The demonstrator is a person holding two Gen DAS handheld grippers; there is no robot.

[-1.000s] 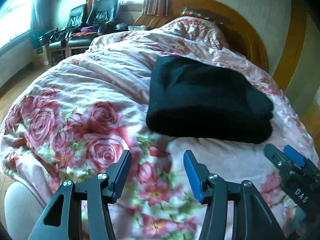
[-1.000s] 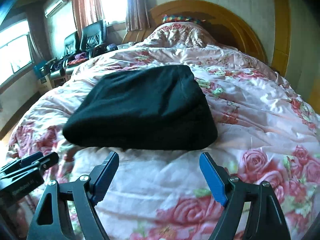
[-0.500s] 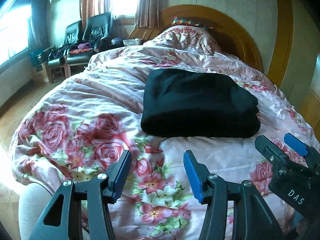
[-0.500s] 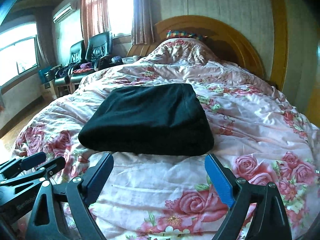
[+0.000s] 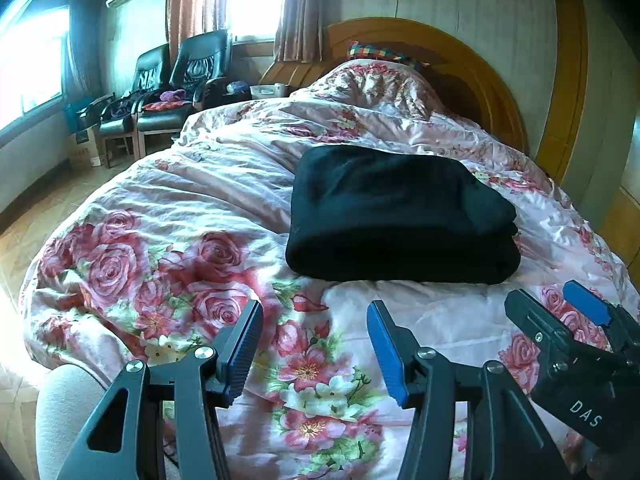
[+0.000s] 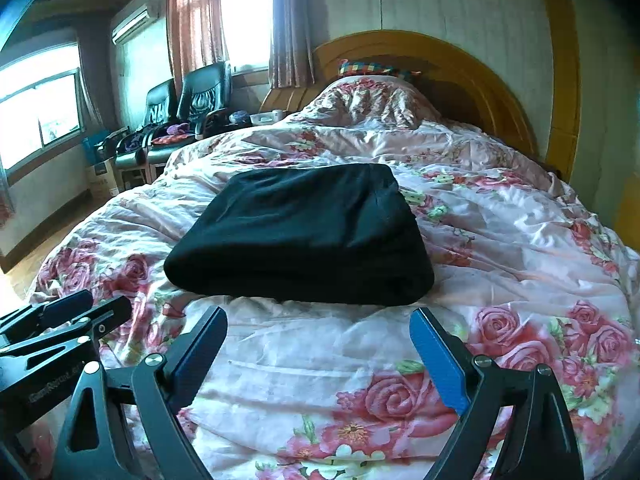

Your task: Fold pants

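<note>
The black pants (image 5: 396, 216) lie folded into a thick rectangular stack on the floral quilt; they also show in the right wrist view (image 6: 304, 236). My left gripper (image 5: 314, 346) is open and empty, held back from the stack's near edge above the quilt. My right gripper (image 6: 318, 354) is open wider and empty, also short of the stack. The right gripper shows at the lower right of the left wrist view (image 5: 568, 320), and the left gripper shows at the lower left of the right wrist view (image 6: 76, 316).
The pink rose-print quilt (image 5: 168, 216) covers the bed, bunched up at the wooden headboard (image 5: 460, 64). Two black armchairs (image 5: 176, 80) stand at the far left by the windows. Wooden floor (image 5: 36, 216) lies left of the bed.
Both grippers have pulled back and risen away from the folded pants, so the stack looks smaller and farther off. Both have stayed open and empty.
</note>
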